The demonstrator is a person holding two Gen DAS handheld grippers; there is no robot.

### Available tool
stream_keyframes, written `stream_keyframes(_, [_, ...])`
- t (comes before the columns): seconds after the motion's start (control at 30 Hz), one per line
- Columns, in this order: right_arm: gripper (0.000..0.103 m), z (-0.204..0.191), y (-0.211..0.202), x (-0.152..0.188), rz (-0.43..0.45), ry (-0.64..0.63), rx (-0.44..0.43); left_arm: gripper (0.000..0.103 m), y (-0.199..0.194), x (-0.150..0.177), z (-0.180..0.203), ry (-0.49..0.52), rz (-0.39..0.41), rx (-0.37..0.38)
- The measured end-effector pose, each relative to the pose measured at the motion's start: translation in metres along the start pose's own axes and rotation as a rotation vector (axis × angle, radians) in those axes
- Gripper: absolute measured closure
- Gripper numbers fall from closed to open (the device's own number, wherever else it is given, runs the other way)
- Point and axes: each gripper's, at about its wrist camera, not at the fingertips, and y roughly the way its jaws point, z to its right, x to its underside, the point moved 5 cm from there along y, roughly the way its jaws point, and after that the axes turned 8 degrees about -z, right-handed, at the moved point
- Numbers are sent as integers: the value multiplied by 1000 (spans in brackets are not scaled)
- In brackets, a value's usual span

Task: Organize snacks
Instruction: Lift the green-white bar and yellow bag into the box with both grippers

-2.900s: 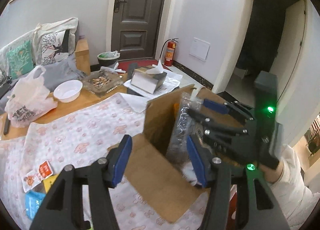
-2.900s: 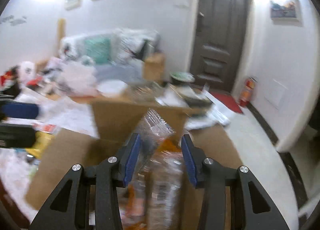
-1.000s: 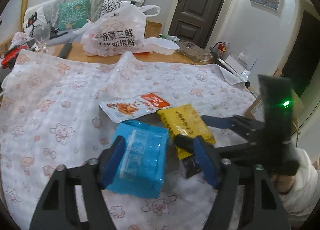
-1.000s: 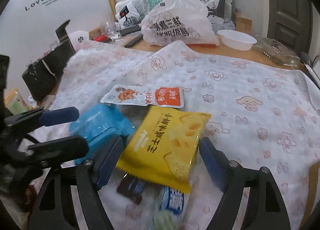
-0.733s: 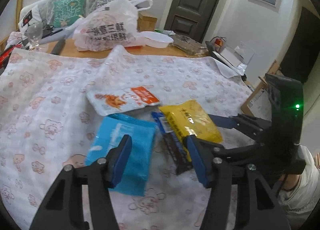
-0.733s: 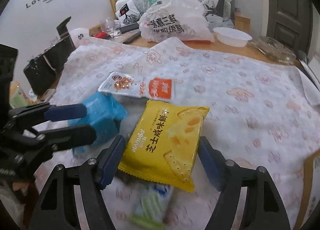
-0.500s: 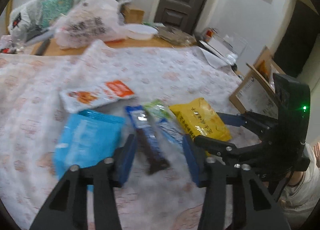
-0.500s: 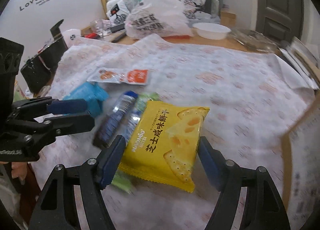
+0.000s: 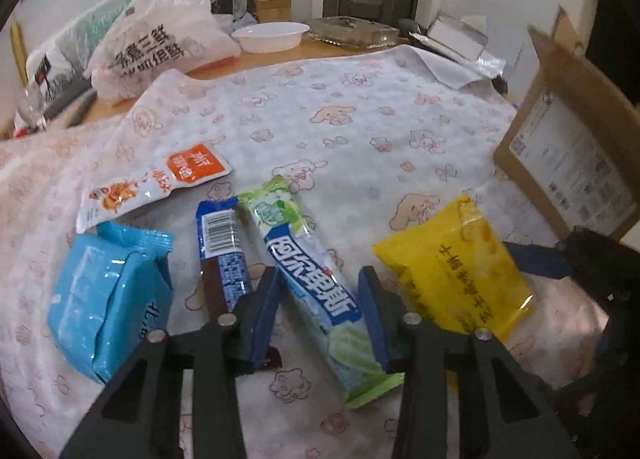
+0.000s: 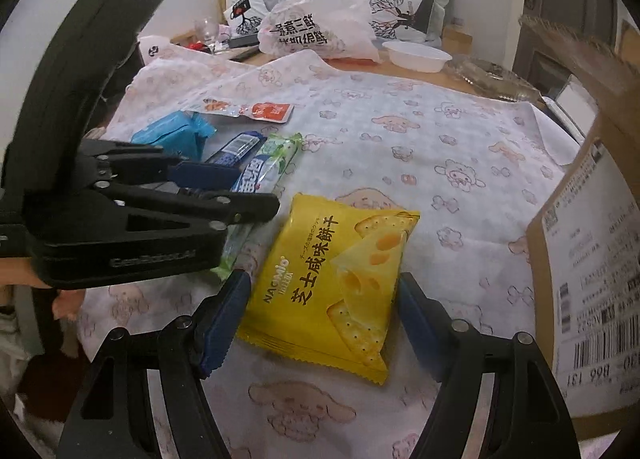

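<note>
Five snack packs are seen on the patterned cloth [image 9: 360,111] over the surface, and the cardboard box [image 9: 576,163] serves as the landmark at its right edge. Nearest the box, the yellow pack [image 10: 336,279] is framed by the right gripper [image 10: 322,307], whose fingers [image 10: 224,311] are spread wide on either side of it; contact with the pack cannot be made out. Farther from the box, the green pack [image 9: 316,279] is straddled by the left gripper [image 9: 318,311], whose fingers [image 9: 262,311] are held open along its sides, without a clear grip. Beyond that, the dark blue bar [image 9: 222,255] is laid just beside the green pack, partly under the left finger. Farthest from the box, the light blue pack [image 9: 108,295] is found, with the white-and-orange pouch [image 9: 156,183] behind it. A white plastic bag [image 9: 160,43] and a white bowl [image 9: 272,35] are set at the far edge of the surface.
</note>
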Motion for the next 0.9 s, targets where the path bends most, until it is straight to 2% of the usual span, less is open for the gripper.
stream_keyframes(0.1, [32, -1, -5, 8, -2, -5, -22, 70, -7, 10, -1, 9, -16, 42])
stream_keyframes(0.27, [32, -6, -13, 23, -8, -19, -63, 72, -17, 32, -5, 65, -43, 61])
stream_keyframes(0.37, [31, -8, -19, 30, -11, -7, -36, 71, -22, 42, -9, 63, -43, 41])
stream_keyframes(0.43, [26, -7, -22, 33, -8, 24, -20, 71, -22, 44, -9, 61, -36, 30])
stream_keyframes(0.53, [21, -7, -25, 35, 18, 81, -24, 71, -20, 41, -8, 49, -18, 13])
stream_keyframes(0.63, [21, -8, -20, 33, 44, 120, 20, 72, -15, 33, -6, 35, 10, -12])
stream_keyframes(0.7, [21, -9, -14, 30, 56, 136, 31, 79, -12, 28, -4, 41, 26, -16])
stream_keyframes(0.8, [35, -9, -11, 27, 67, 110, 102, 80, -11, 26, -3, 45, 30, -19])
stream_keyframes(0.9, [36, -9, -12, 26, 69, 102, 102, 80, -13, 27, -6, 37, 28, -11])
